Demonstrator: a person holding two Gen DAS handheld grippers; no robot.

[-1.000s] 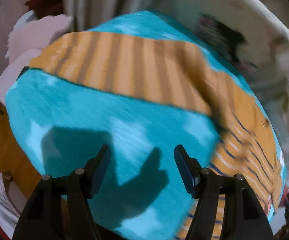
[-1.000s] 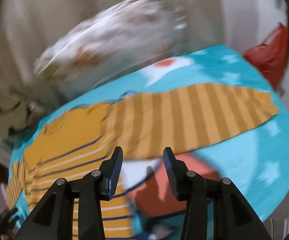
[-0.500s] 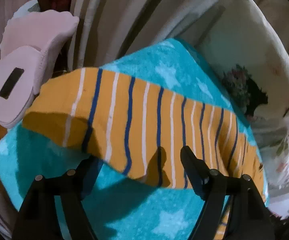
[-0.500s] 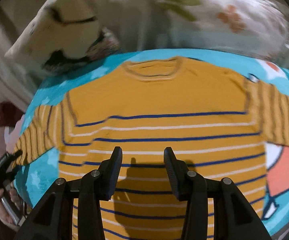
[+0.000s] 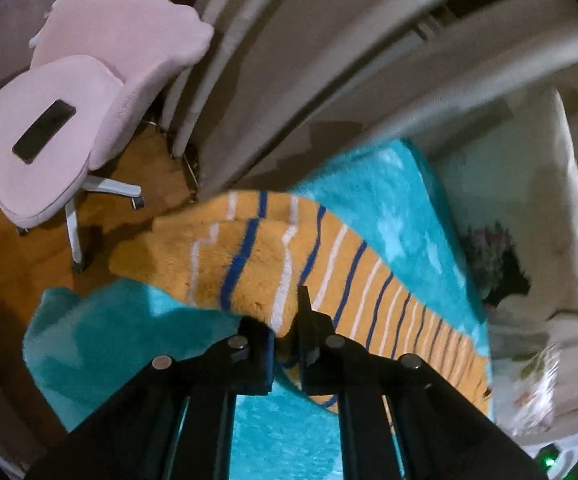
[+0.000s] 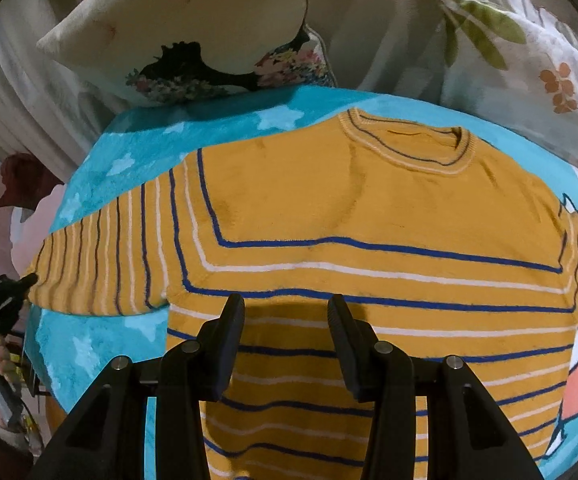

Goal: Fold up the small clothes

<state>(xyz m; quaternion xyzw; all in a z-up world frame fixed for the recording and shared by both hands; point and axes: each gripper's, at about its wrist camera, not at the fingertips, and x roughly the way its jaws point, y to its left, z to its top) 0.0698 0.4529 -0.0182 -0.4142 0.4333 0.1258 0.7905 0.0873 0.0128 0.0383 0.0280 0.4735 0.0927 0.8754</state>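
A small orange sweater [image 6: 369, 208] with blue and white stripes lies flat on a turquoise star blanket [image 6: 129, 160], collar away from me, both sleeves spread out. My right gripper [image 6: 285, 320] is open and empty, hovering over the sweater's body. My left gripper [image 5: 285, 320] is shut on the cuff end of one sleeve [image 5: 249, 264], which bunches between its jaws. The left gripper also shows at the far left of the right wrist view [image 6: 5, 296], at the sleeve's tip.
Pillows [image 6: 193, 28] lean at the blanket's far edge, with a leaf-print one [image 6: 521, 48] to the right. A pink chair [image 5: 61, 120] with a phone [image 5: 43, 130] on its seat stands on the wooden floor beyond the blanket's edge, beside curtains [image 5: 289, 60].
My left gripper moved onto the sleeve's cuff end and closed on it. My right gripper swung from the sleeve side to over the sweater's body and stayed open.
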